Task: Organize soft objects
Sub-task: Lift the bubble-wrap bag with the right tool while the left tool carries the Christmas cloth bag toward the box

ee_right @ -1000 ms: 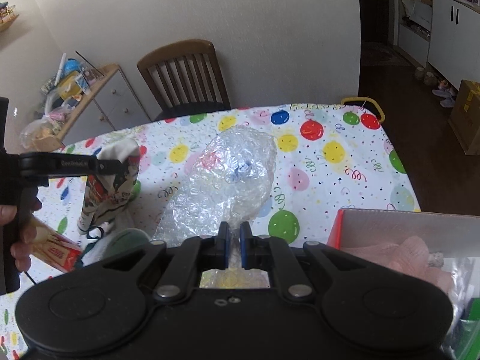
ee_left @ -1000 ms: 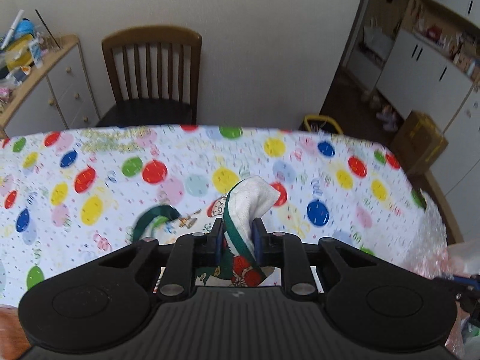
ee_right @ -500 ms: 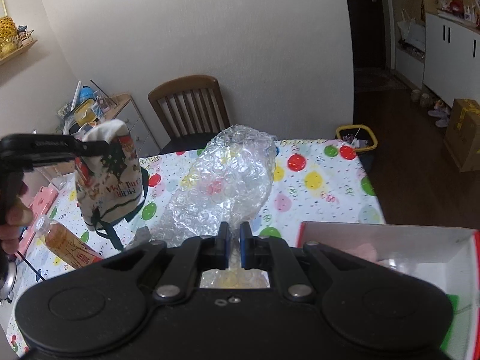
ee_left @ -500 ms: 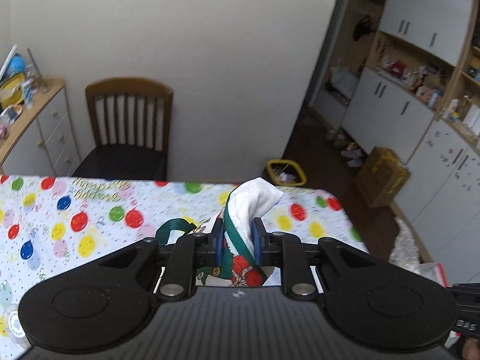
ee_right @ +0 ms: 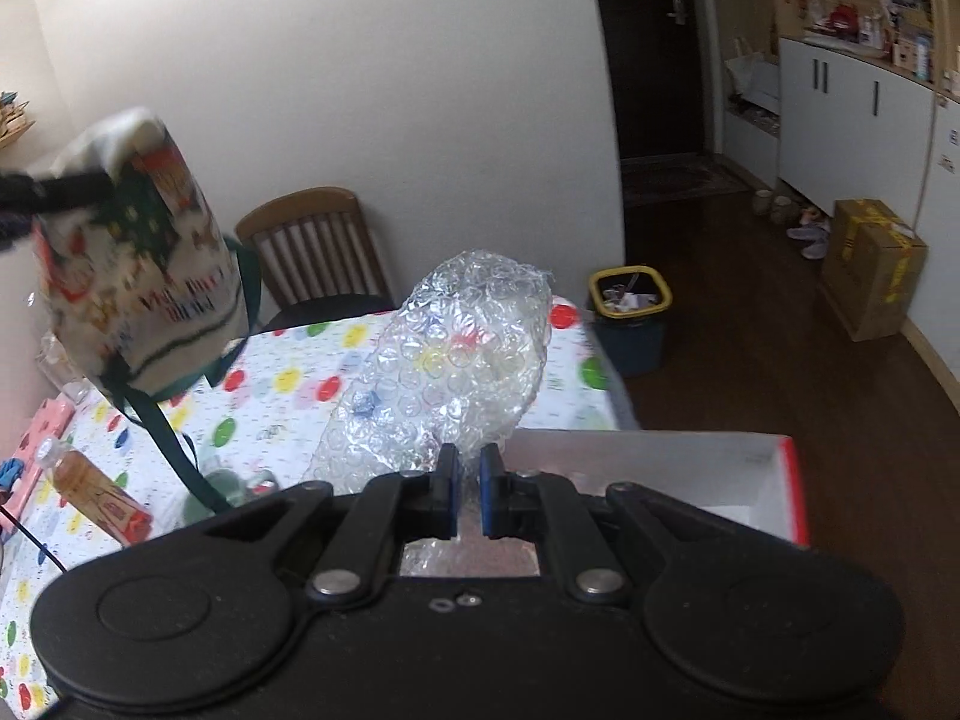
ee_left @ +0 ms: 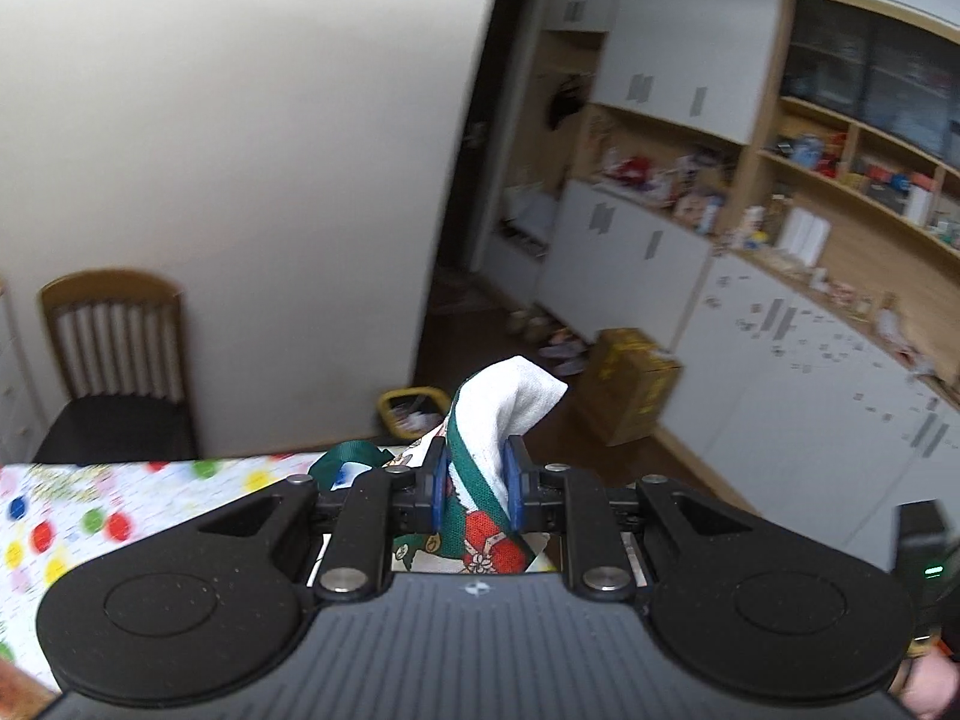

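At the far left of the right wrist view a bottle [ee_right: 90, 495] lies on the balloon-print tablecloth [ee_right: 288, 384], and above it hangs the printed cloth bag [ee_right: 144, 276], its white top fold clamped in the left gripper [ee_left: 477, 483] and its green straps dangling. In the middle the right gripper [ee_right: 467, 489] is pinched on a sheet of bubble wrap [ee_right: 456, 360], lifted over the table with the wooden chair [ee_right: 318, 252] behind. To the right sits a red-rimmed box [ee_right: 774, 480], with a yellow-rimmed bin [ee_right: 630, 300] and a cardboard carton [ee_right: 870, 270] on the floor beyond.

Cloth bag [ee_left: 480, 480], glossy bubble wrap [ee_right: 462, 354]
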Available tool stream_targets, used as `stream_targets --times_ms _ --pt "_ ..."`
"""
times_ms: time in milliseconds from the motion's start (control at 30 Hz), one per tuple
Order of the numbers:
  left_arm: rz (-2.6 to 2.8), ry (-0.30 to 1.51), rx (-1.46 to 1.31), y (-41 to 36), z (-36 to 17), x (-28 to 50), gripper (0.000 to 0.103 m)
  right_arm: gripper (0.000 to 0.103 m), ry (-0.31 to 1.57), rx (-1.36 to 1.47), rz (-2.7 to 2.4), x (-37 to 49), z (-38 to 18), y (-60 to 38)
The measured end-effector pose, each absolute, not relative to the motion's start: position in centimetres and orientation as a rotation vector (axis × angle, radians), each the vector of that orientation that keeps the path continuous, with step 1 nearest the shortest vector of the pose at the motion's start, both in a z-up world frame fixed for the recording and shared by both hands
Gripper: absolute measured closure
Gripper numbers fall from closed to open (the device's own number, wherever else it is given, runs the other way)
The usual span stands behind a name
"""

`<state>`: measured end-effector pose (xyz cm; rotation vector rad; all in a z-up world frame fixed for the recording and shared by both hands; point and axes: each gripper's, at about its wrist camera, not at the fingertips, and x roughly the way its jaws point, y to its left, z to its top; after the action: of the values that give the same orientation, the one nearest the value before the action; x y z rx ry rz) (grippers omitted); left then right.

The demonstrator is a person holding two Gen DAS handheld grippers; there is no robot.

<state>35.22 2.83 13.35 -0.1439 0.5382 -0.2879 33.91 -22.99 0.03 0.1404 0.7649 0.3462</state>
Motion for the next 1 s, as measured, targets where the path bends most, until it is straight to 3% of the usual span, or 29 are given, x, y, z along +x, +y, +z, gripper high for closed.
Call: stream_targets --times_ms 467,1000 --pt "-0.525 0.561 -0.170 -11.0 12.4 35.3 0.085 0.097 0.809 0.144 0.273 34.4 -2.8 -30.8" --pt "-0.520 0.562 -0.010 -15.5 2.0 35.8 0.085 0.097 0.888 0.127 0.303 37.6 -6.6 -33.3"
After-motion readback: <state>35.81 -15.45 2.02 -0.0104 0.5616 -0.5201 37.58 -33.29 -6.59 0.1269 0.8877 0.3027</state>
